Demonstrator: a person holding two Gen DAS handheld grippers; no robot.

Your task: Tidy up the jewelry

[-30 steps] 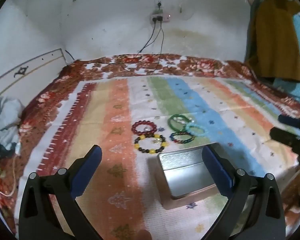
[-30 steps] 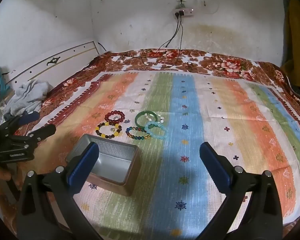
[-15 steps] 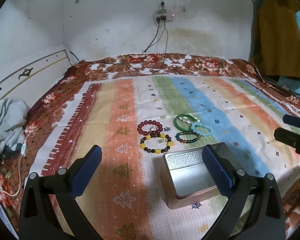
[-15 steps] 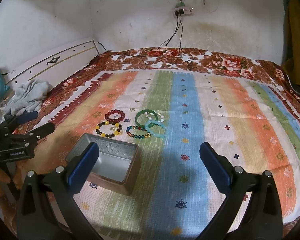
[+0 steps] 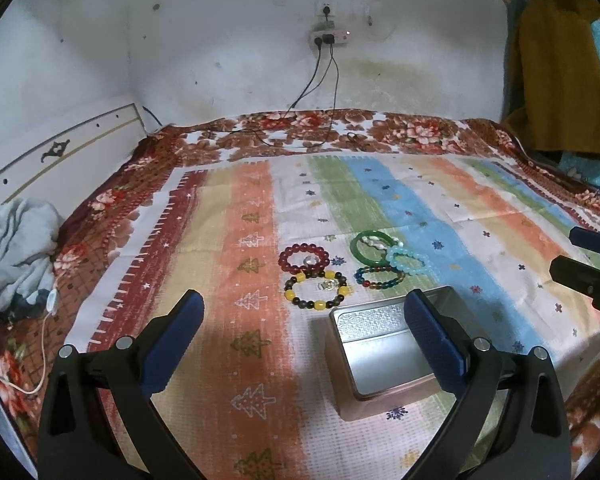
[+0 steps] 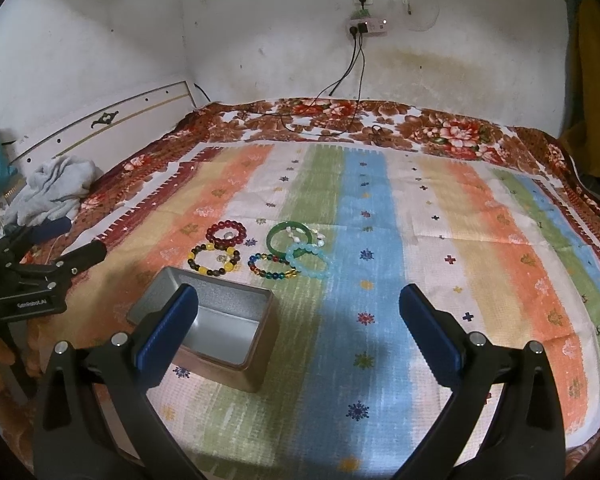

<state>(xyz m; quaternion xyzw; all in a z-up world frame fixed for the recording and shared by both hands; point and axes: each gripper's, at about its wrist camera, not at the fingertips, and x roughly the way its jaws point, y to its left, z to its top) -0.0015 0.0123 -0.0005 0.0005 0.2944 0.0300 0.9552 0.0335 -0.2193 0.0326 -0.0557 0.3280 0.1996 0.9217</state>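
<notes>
Open metal tin [image 6: 220,322] sitting on the striped bedspread [image 6: 440,248], nothing lying inside it, five bracelets [image 6: 260,250] clustering just beyond it, left gripper [image 5: 304,328] and right gripper [image 6: 298,320] both hovering spread wide and gripping nothing, tin's near corner hiding behind a blue pad [image 6: 166,334].

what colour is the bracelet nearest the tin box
Dark brown beads with yellow ones: the beaded bracelet, clearest in the left wrist view.

My left gripper [image 5: 303,322] and right gripper [image 6: 298,314] hang spread above the striped bedspread [image 6: 480,248]. The open rectangular metal tin [image 6: 216,322] stands under my inner fingers, just before the clustered beaded bracelets [image 6: 260,254]; bare cloth flanks both.
</notes>
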